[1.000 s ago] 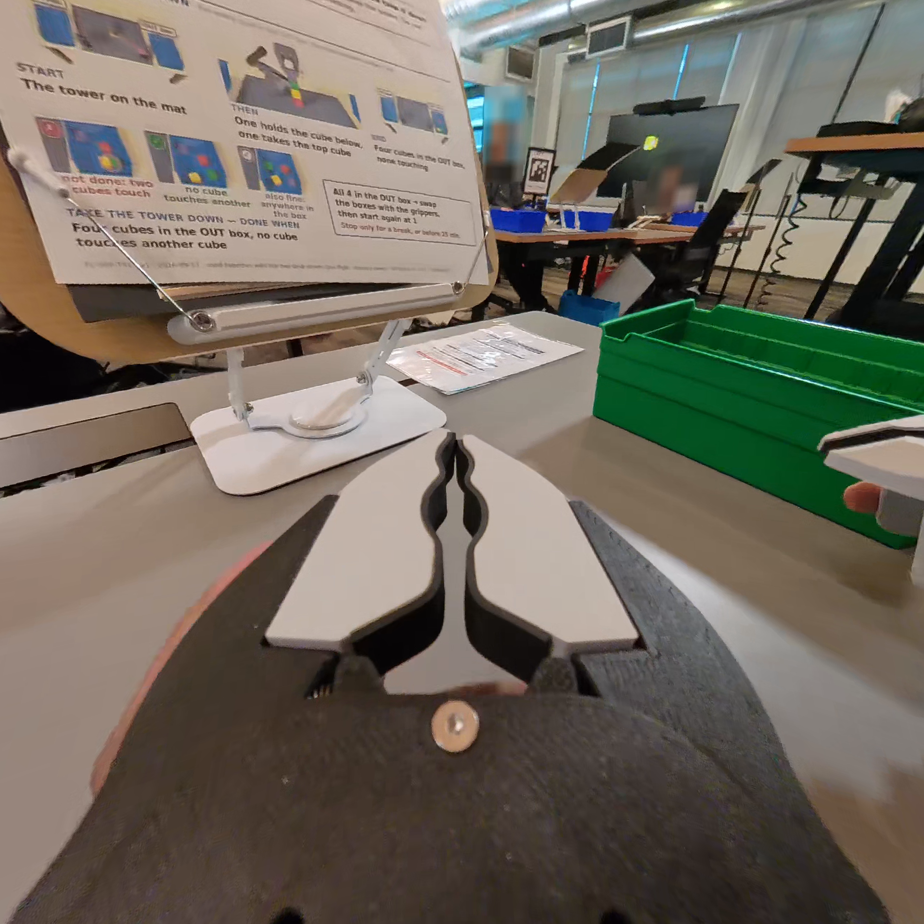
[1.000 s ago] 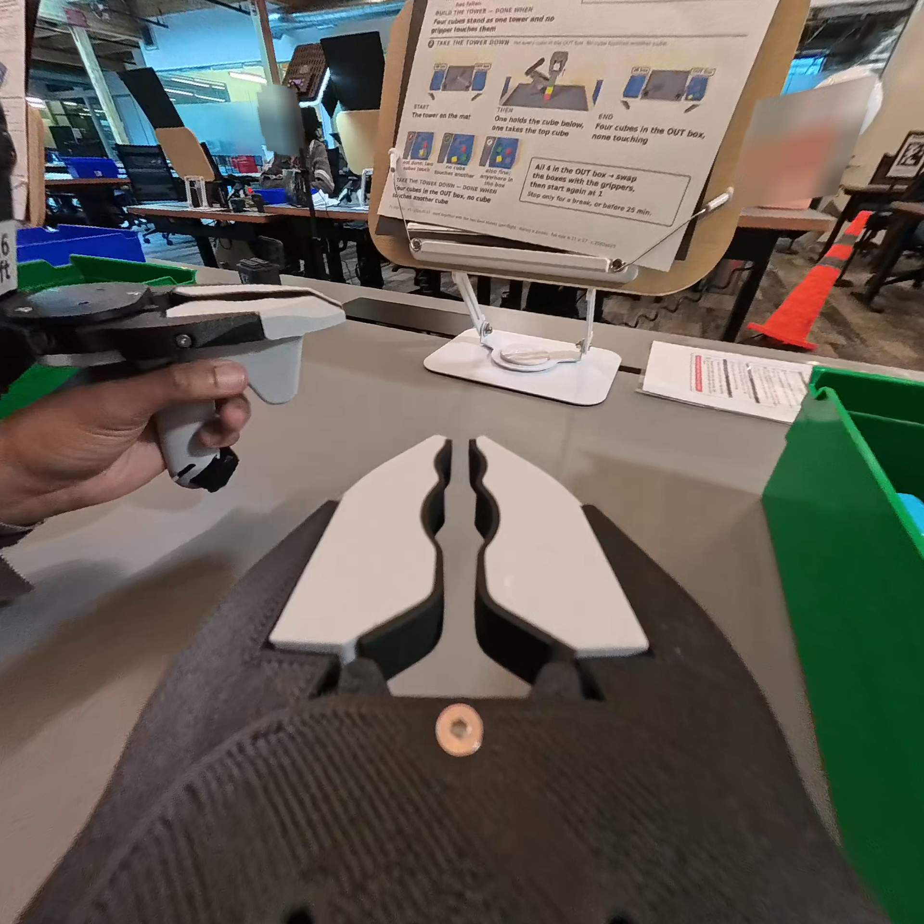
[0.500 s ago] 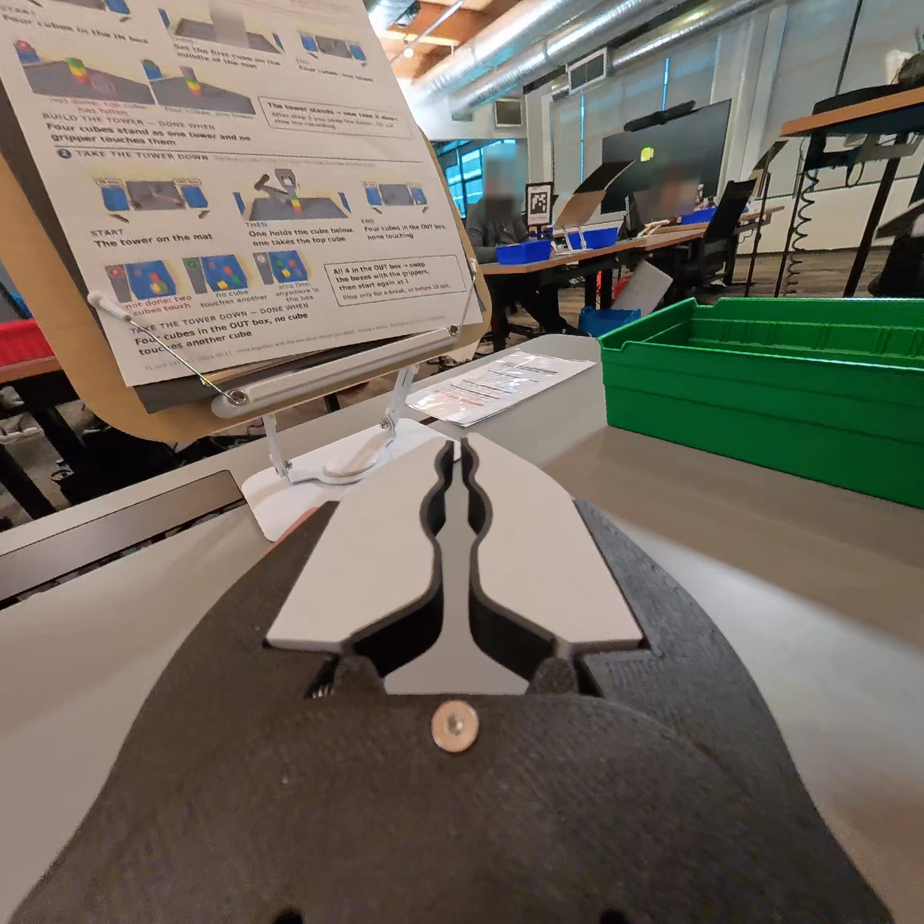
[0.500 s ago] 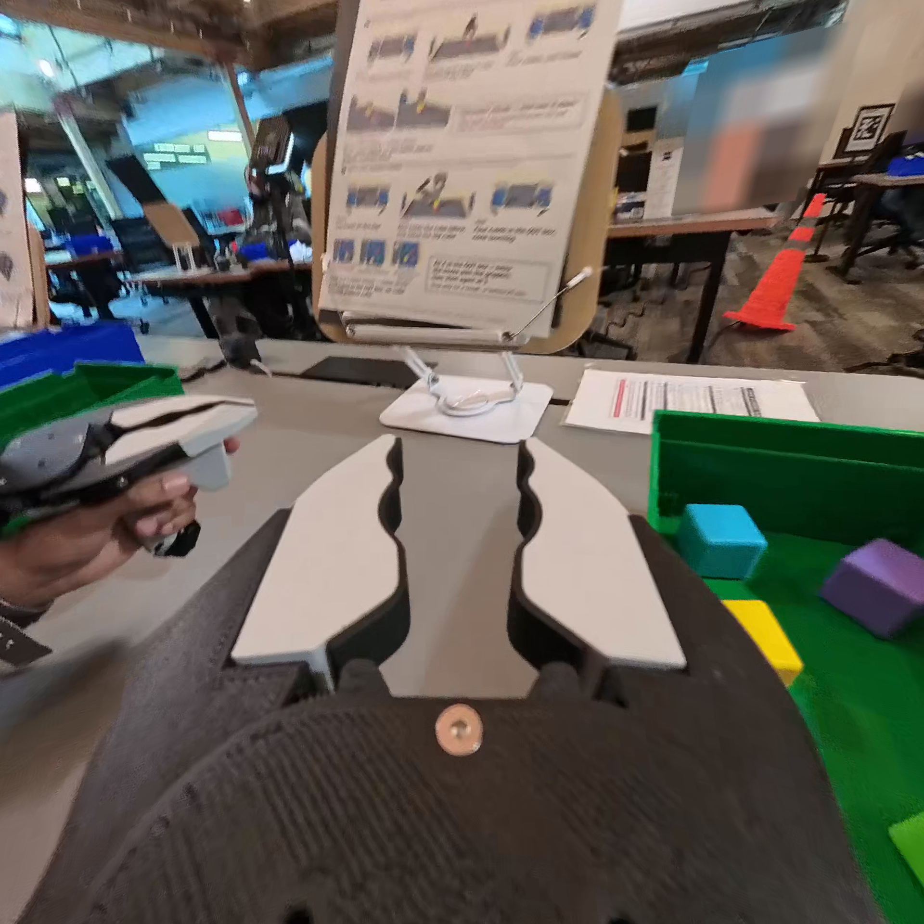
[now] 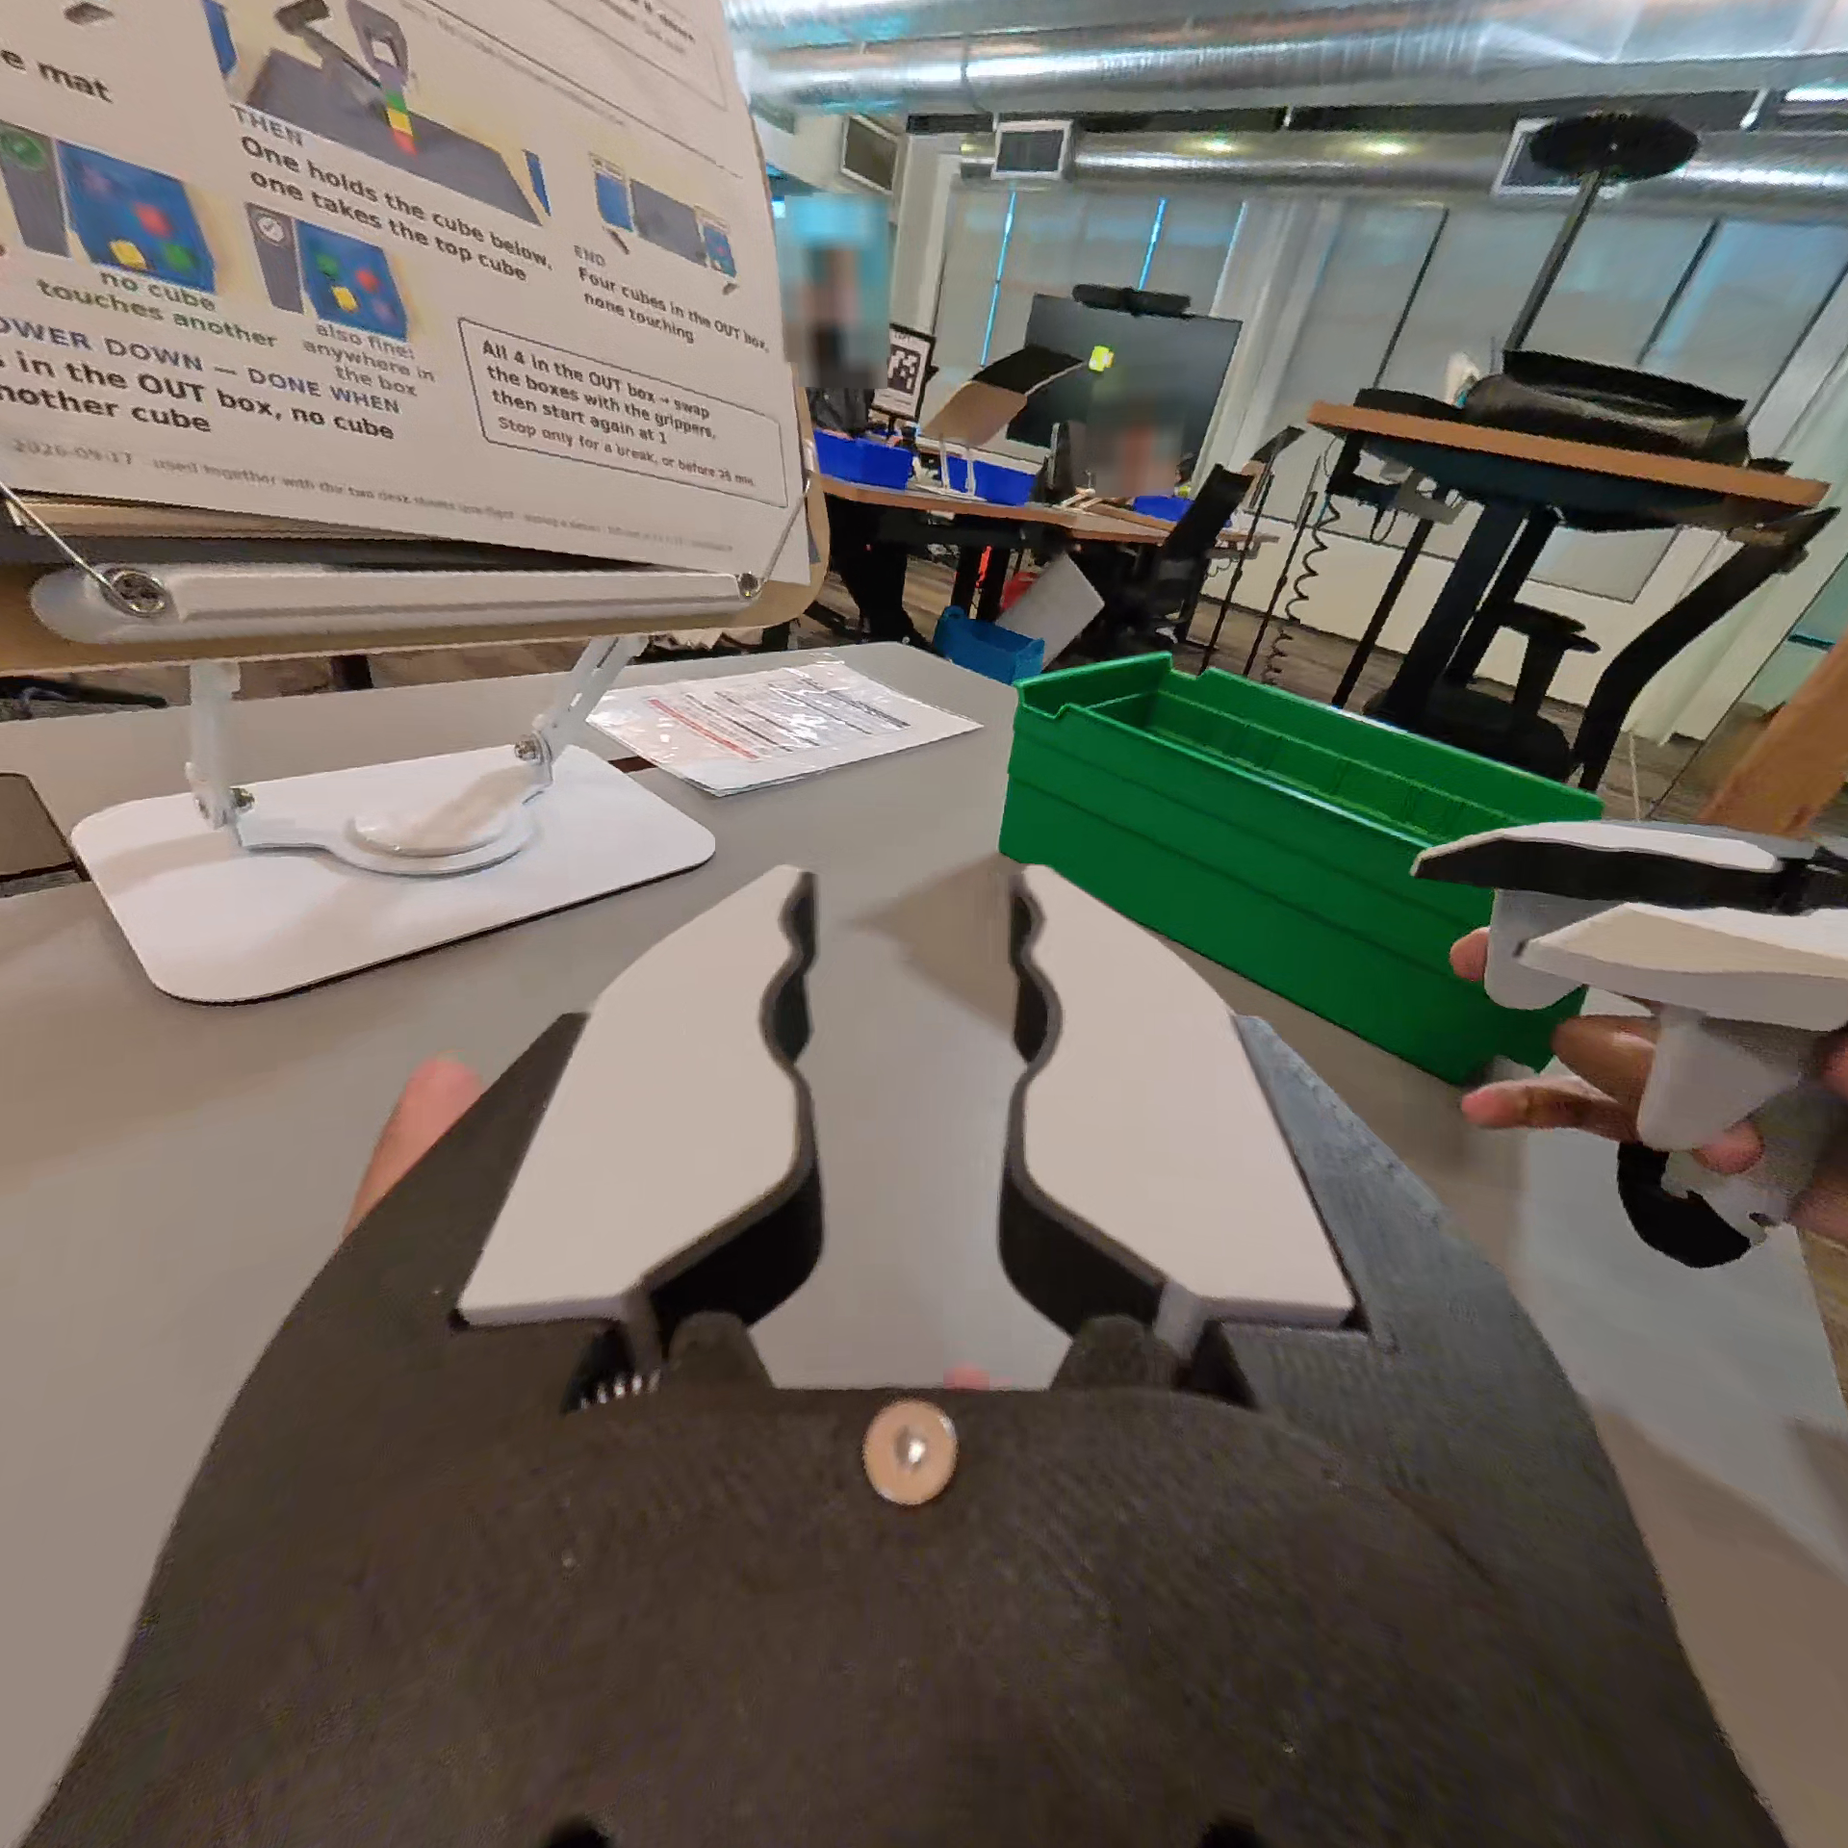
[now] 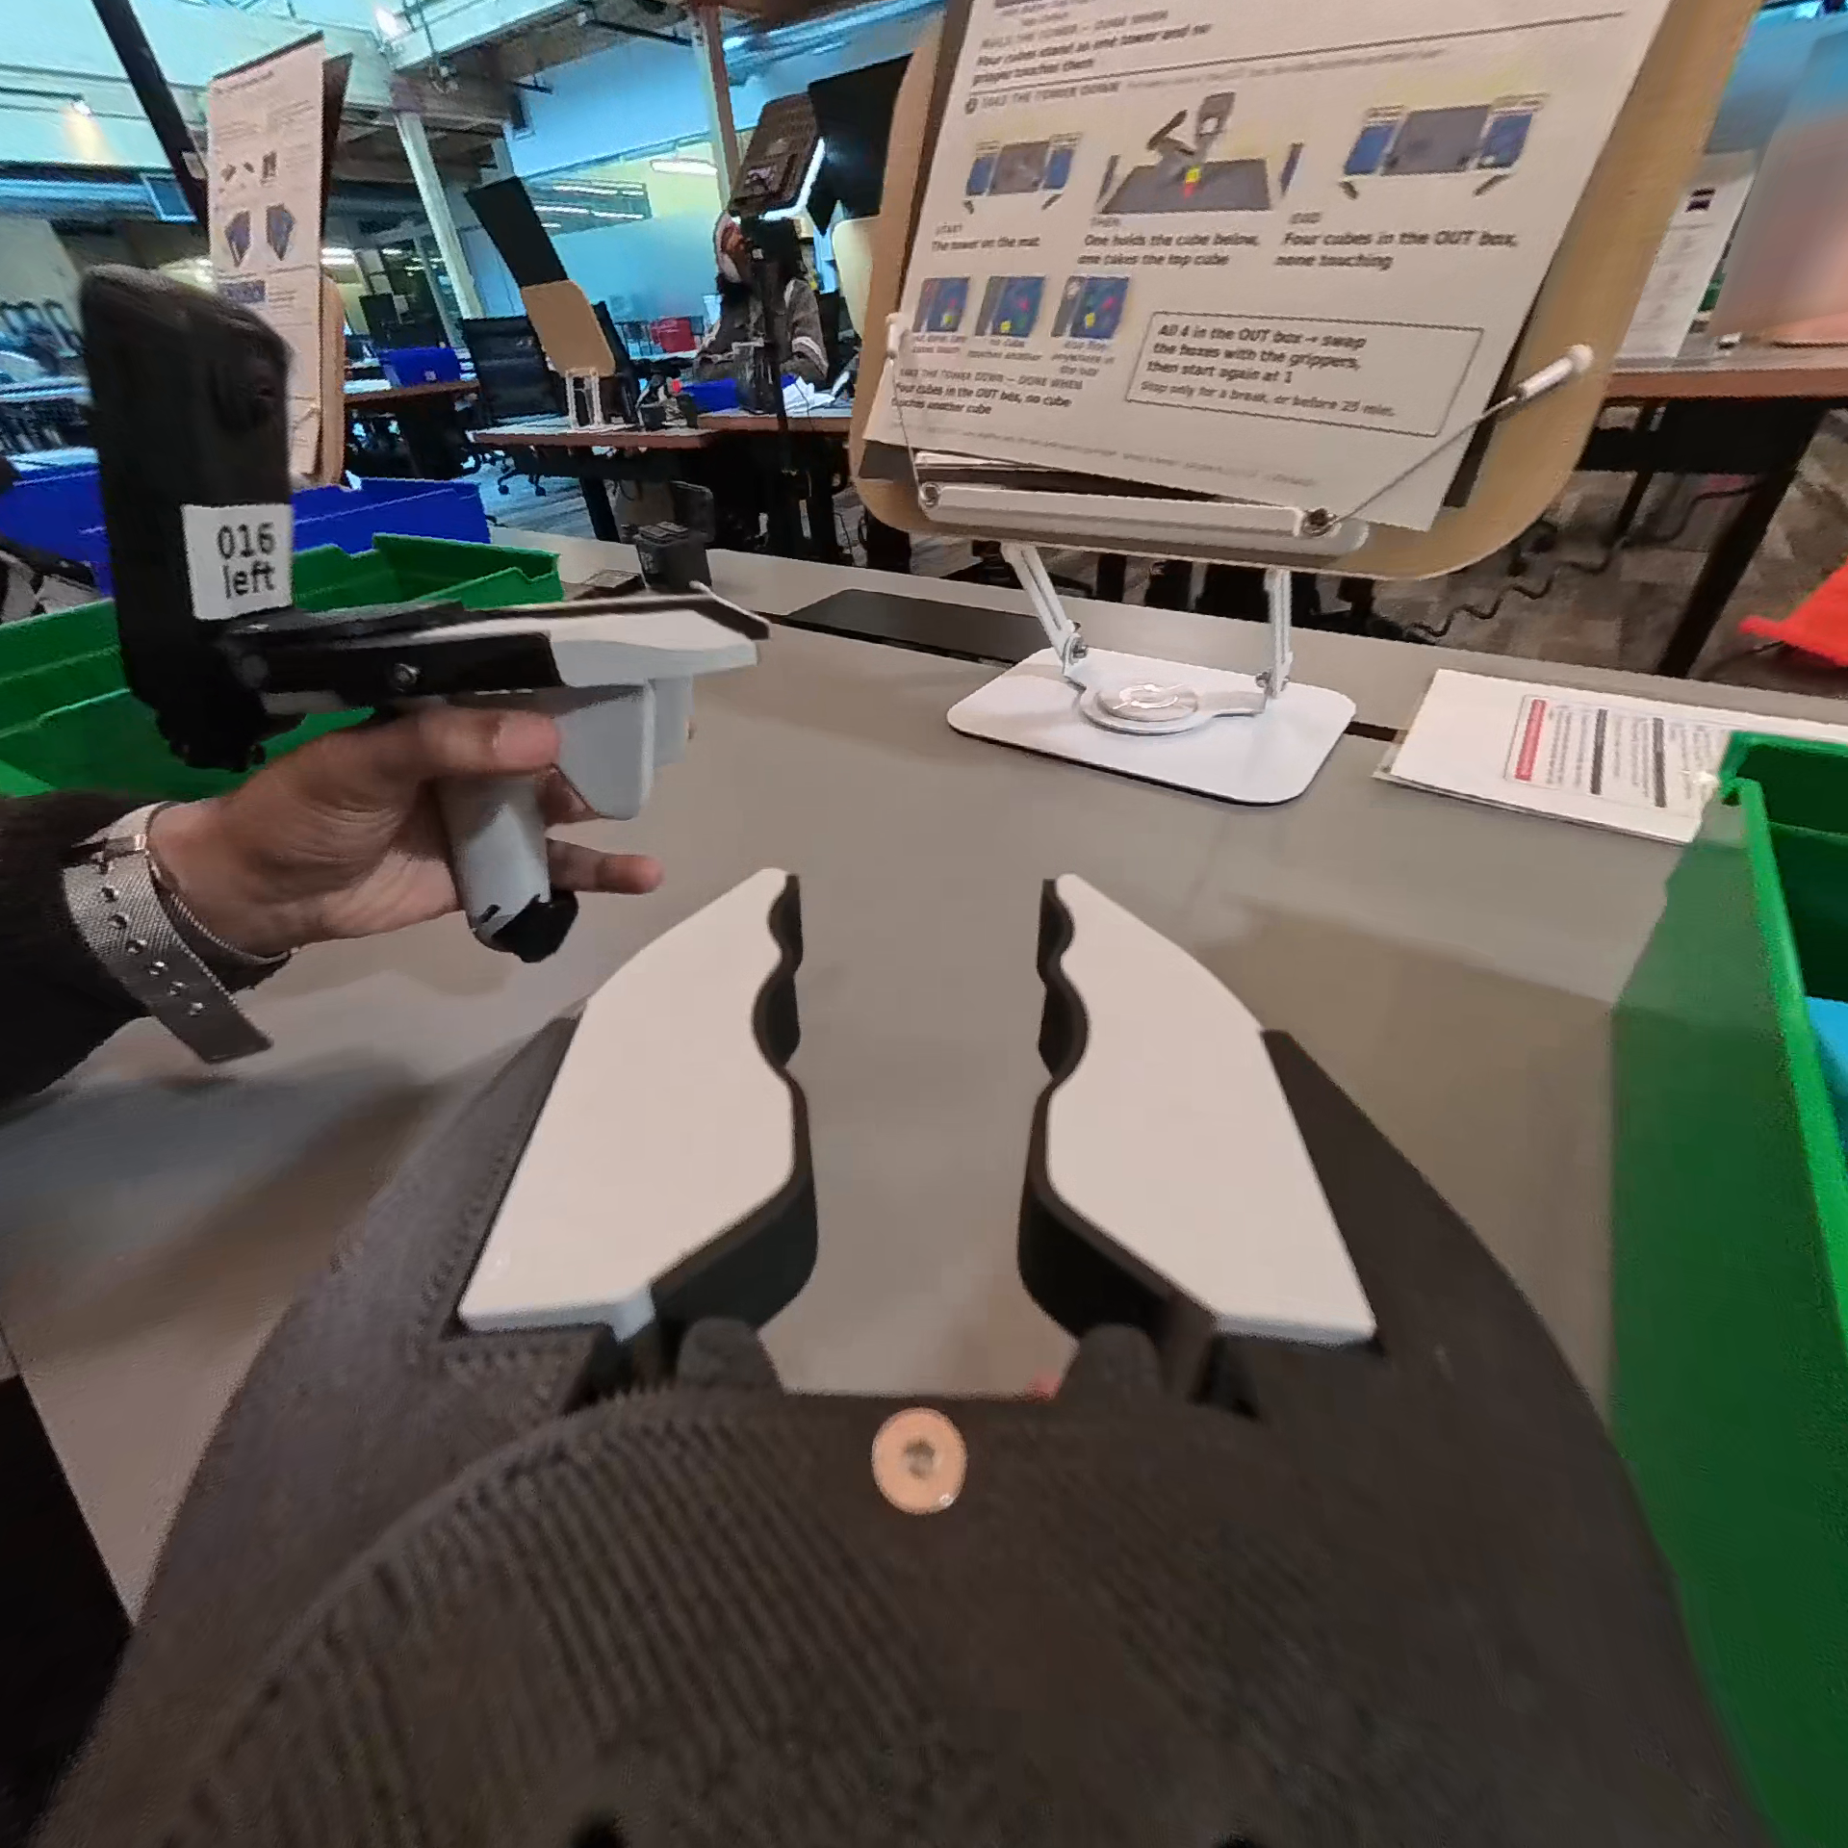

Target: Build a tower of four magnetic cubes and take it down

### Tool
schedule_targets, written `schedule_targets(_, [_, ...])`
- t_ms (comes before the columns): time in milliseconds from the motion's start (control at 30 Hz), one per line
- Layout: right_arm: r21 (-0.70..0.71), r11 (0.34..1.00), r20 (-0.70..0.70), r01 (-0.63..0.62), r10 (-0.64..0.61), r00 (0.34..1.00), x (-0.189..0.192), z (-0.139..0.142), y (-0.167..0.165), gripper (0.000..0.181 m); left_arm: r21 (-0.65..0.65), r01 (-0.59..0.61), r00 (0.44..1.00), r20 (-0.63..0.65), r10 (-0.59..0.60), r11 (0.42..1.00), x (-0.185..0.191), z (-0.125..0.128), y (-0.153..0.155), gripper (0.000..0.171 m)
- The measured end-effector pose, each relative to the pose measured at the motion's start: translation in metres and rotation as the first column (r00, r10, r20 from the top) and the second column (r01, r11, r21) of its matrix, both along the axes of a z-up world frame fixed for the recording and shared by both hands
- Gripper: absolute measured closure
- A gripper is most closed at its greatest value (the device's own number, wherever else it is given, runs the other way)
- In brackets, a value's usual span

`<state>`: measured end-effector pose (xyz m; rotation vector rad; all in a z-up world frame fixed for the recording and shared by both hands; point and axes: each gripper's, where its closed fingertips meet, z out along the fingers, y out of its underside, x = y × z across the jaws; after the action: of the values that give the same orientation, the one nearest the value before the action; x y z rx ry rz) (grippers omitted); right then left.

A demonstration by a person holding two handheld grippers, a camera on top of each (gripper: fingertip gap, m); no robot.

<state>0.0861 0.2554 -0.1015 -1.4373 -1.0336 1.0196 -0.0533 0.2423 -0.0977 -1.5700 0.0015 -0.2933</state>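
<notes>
My left gripper (image 5: 910, 890) is open and empty above the grey table (image 5: 300, 1100), pointing between a white document stand (image 5: 400, 860) and a green bin (image 5: 1250, 830). My right gripper (image 6: 920, 890) is open and empty over the table, with that green bin's wall (image 6: 1720, 1150) close on its right. A sliver of a cyan cube (image 6: 1832, 1040) shows inside the bin. Each gripper shows in the other's view, held by a hand: the right gripper (image 5: 1470, 912) beside the bin, the left gripper (image 6: 730, 630) at the left.
The stand holds an instruction sheet (image 6: 1200, 250) at the table's far side. A laminated paper (image 5: 780, 720) lies beside its base. A second green bin (image 6: 450, 580) stands at the far left, blue bins (image 6: 400, 510) behind it. Desks and chairs fill the room beyond.
Both grippers were shut a second ago. The right one opened first, then the left. The right view swung back left, so the cubes in the bin went nearly out of sight.
</notes>
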Motion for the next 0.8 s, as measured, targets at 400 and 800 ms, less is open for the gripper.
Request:
schedule_targets(400, [-0.099,0.995,0.0,0.002,-0.002,1.0,-0.002,-0.01,0.005,0.135,-0.04,-0.117,0.979,-0.171,0.109,0.992,-0.002,-0.017,0.009,0.087])
schedule_targets(800, [-0.127,0.992,0.014,-0.005,0.007,1.0,-0.006,-0.018,0.004,0.139,-0.008,-0.049,0.995,-0.089,0.048,0.999,0.004,-0.009,0.005,0.095])
